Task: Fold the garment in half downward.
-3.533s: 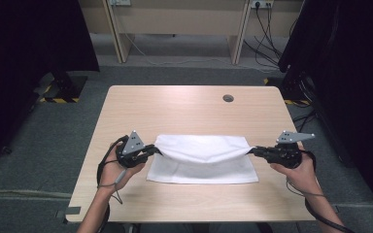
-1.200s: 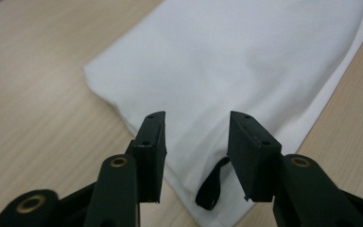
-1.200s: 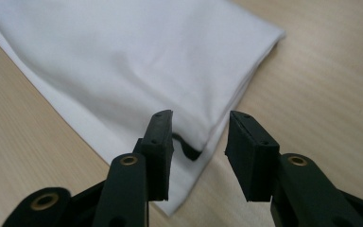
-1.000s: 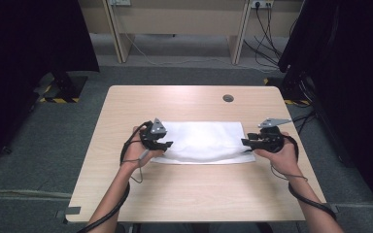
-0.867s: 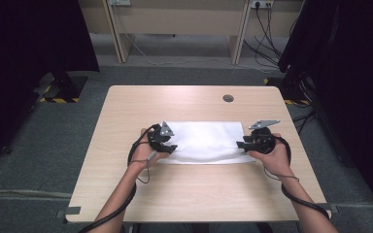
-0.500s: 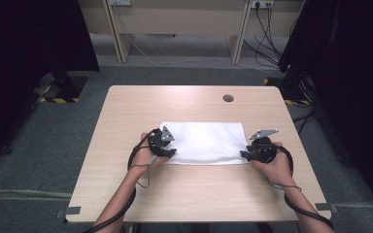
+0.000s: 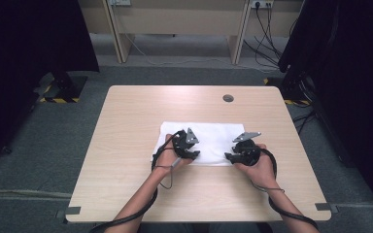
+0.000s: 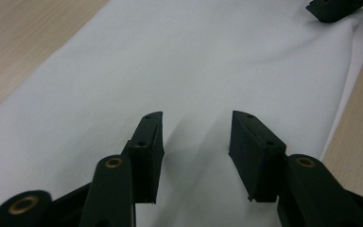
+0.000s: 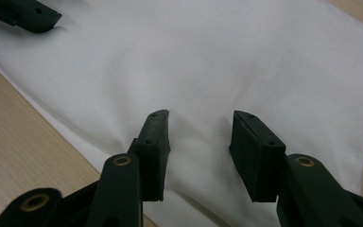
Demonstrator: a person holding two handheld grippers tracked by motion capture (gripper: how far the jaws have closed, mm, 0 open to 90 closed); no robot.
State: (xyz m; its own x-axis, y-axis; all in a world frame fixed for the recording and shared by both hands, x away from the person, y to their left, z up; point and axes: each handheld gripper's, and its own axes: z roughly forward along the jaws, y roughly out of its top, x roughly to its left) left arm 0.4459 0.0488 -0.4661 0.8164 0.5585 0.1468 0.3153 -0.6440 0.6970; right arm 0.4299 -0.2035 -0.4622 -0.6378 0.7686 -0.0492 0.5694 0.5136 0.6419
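Beneath both tools: white cloth (image 7: 213, 141) flat on table (image 7: 126, 116); left tool (image 8: 196, 137), right tool (image 9: 198, 137) jaws apart, empty.

From my seat I see much bare tabletop (image 7: 141, 104) around the white cloth (image 7: 213, 136): a wide strip behind it, strips to both sides, and a broad band near the front edge. The only thing on the far part is a small round grommet (image 7: 228, 98), flat, so it blocks nothing. The left hand-held gripper (image 7: 193, 154) and the right hand-held gripper (image 7: 229, 156) stand near each other over the front edge of the cloth, with a narrow gap between them. Each one blocks the other's way inward. The forearms and trailing cables take the front middle of the tabletop.
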